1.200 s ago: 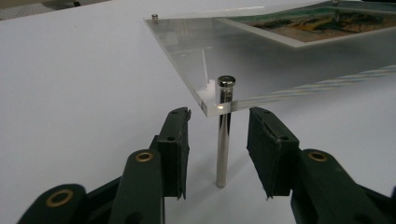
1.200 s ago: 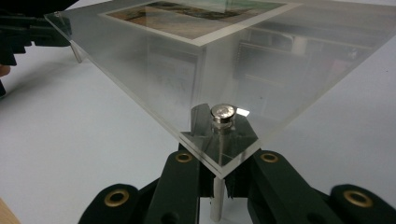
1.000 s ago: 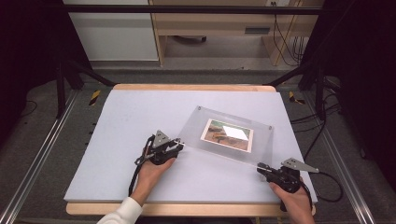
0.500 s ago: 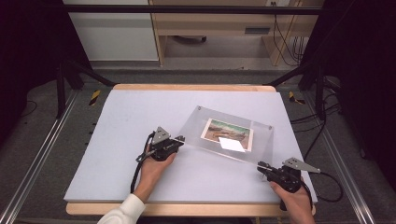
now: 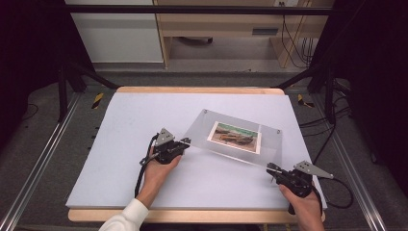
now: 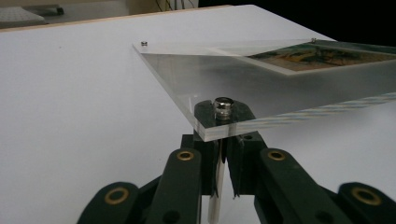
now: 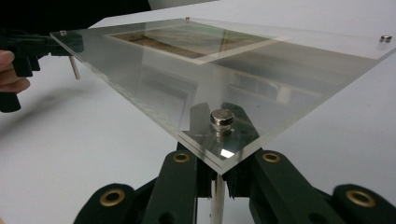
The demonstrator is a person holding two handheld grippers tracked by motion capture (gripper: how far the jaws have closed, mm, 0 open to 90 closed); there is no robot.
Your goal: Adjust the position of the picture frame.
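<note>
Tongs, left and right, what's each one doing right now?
Left tongs: shut on the frame's corner leg.
Right tongs: shut on the opposite corner leg.

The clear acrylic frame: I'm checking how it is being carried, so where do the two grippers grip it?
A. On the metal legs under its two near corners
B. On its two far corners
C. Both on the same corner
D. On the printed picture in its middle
A: each gripper view shows its jaws closed on a thin metal leg under a near corner of the acrylic frame, left gripper and right gripper at opposite corners.
</note>
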